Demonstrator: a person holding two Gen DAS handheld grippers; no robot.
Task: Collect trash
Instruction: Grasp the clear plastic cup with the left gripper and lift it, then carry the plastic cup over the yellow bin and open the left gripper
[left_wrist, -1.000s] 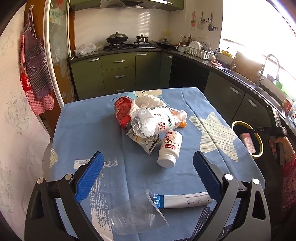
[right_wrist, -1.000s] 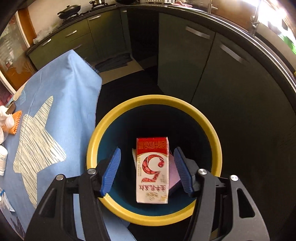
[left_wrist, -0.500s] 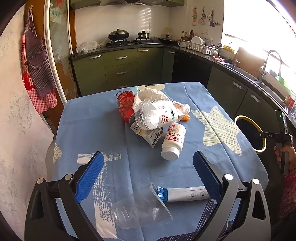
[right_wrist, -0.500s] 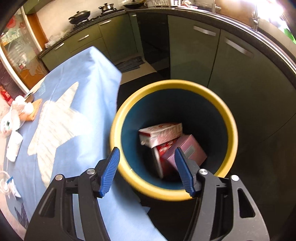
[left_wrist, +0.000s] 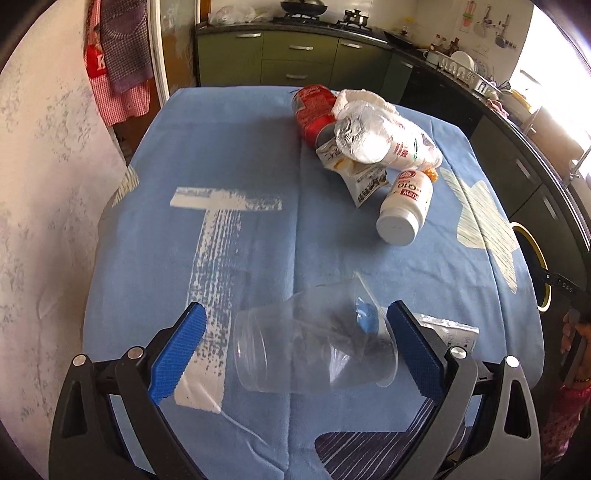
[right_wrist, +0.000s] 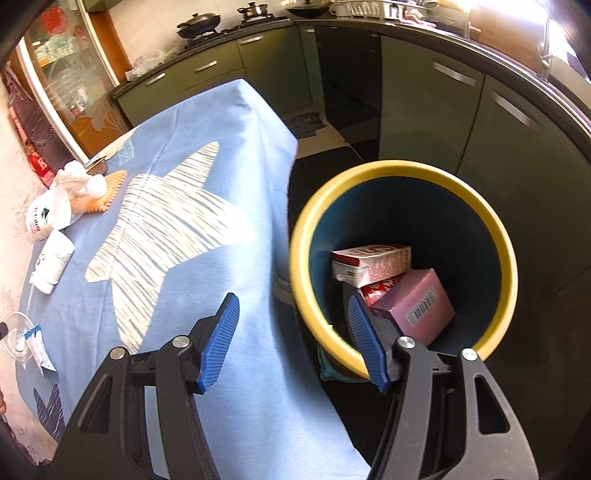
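Observation:
A clear plastic cup (left_wrist: 314, 349) lies on its side on the blue tablecloth (left_wrist: 236, 155), between the wide-apart blue pads of my left gripper (left_wrist: 295, 349), which is open and not touching it. A toothpaste tube (left_wrist: 448, 330) lies behind the right pad. Farther off sit a white pill bottle (left_wrist: 406, 206), a red can (left_wrist: 312, 110) and crumpled wrappers (left_wrist: 376, 138). My right gripper (right_wrist: 293, 339) is open and empty, over the table's edge beside the yellow-rimmed bin (right_wrist: 506, 251). A red-and-white carton (right_wrist: 371, 262) and a pink box (right_wrist: 413, 306) lie in the bin.
Green kitchen cabinets (right_wrist: 443, 122) and a dark counter run behind and to the right of the bin. A wall (left_wrist: 40, 184) stands at the table's left, with aprons (left_wrist: 118, 55) hanging on it. A person's hand (left_wrist: 574, 339) shows at the right edge.
My left gripper has dropped and rolled toward the clear cup, which now lies between its pads. The carton has fallen from my right gripper into the bin, and that gripper has swung toward the table.

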